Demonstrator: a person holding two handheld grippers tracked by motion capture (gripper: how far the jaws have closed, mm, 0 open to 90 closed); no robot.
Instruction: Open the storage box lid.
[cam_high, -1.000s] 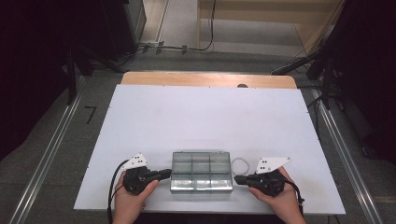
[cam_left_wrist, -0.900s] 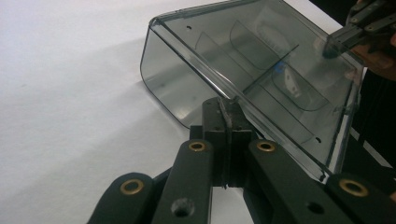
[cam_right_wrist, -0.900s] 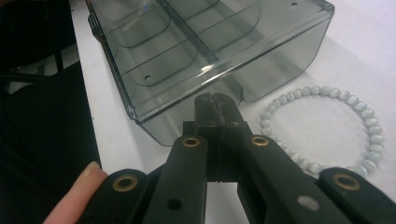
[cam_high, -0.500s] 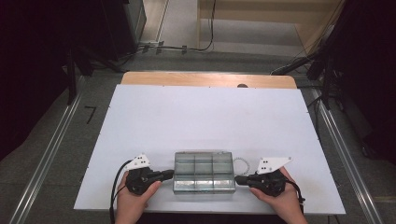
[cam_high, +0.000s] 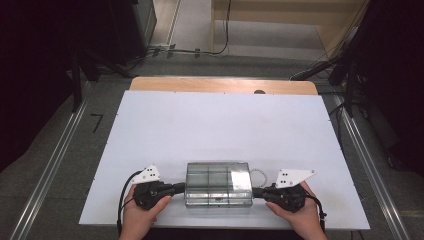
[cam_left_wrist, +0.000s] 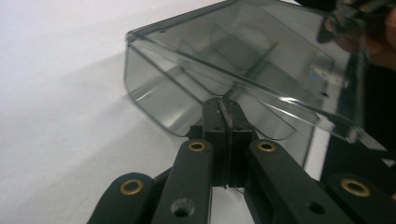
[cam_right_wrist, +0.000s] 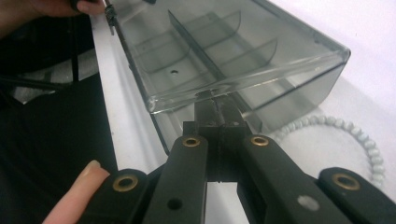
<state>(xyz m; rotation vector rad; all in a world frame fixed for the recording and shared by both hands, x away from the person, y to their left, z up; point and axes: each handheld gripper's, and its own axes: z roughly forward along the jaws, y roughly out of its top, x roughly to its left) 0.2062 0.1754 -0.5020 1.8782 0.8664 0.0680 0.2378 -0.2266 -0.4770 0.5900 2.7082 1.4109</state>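
A clear plastic compartment box (cam_high: 218, 182) with a shut lid sits near the front edge of the white table (cam_high: 220, 125). My left gripper (cam_high: 182, 188) is shut, its tips against the box's left end just under the lid rim (cam_left_wrist: 223, 105). My right gripper (cam_high: 255, 191) is shut too, its tips against the right end under the rim (cam_right_wrist: 214, 100). The box (cam_left_wrist: 243, 60) has inner dividers (cam_right_wrist: 205, 42) and looks empty. A string of pale beads (cam_right_wrist: 336, 128) lies on the table by the box's right side (cam_high: 259, 175). Whether the box rests on the table or is raised, I cannot tell.
The table's front edge (cam_right_wrist: 109, 107) runs close under the box, with the person's dark lap below it. A wooden strip (cam_high: 222, 85) borders the far side. Metal rails (cam_high: 45, 175) run along both sides on the floor.
The box and both grippers have edged slightly to the right. Both grippers stay shut at the box's ends.
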